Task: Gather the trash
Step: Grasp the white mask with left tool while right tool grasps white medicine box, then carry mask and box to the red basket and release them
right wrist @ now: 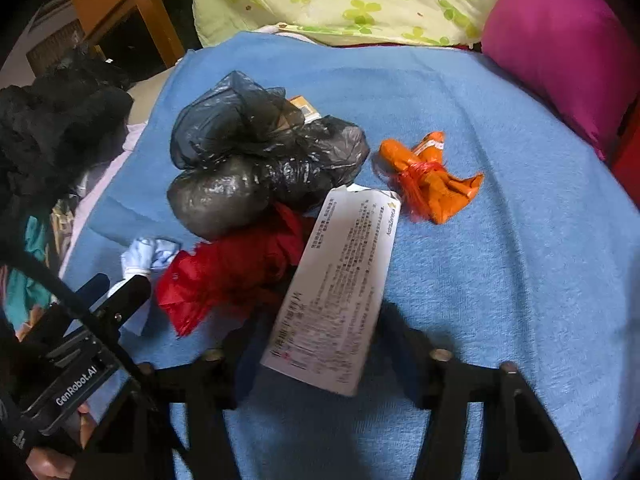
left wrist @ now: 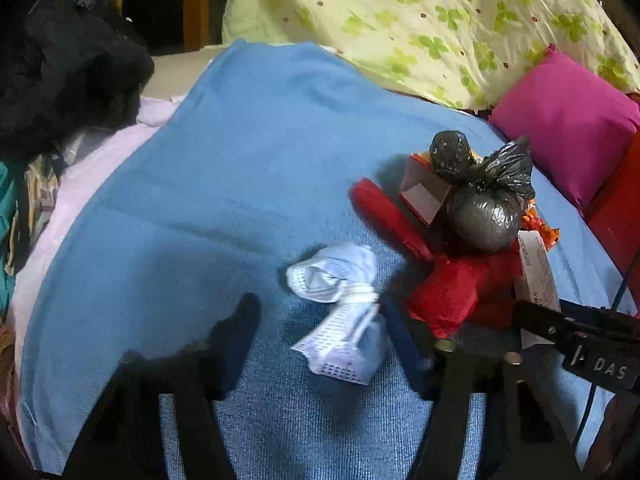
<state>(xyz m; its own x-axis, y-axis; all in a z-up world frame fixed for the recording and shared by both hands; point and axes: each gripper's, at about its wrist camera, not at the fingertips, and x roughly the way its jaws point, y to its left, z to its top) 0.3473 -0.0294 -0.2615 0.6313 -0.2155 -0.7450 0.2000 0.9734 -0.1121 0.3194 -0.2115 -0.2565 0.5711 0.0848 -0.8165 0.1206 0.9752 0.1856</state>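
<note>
On a blue blanket (left wrist: 240, 184) lies a heap of trash. A crumpled white face mask (left wrist: 340, 304) lies between the fingers of my left gripper (left wrist: 320, 316), which is open around it. A tied black plastic bag (right wrist: 256, 160), a red plastic bag (right wrist: 228, 272), a knotted orange wrapper (right wrist: 428, 176) and a small red and white carton (left wrist: 424, 192) lie close by. My right gripper (right wrist: 320, 320) is open, with a white medicine box (right wrist: 340, 284) between its fingers. The mask also shows in the right wrist view (right wrist: 148, 256).
A magenta pillow (left wrist: 568, 124) and a yellow clover-print quilt (left wrist: 440, 20) lie at the back. Black clothing (left wrist: 68, 76) and pink fabric (left wrist: 60, 208) are piled at the left. A wooden cabinet (right wrist: 132, 12) stands beyond the bed. A red flat bar (left wrist: 392, 220) lies beside the carton.
</note>
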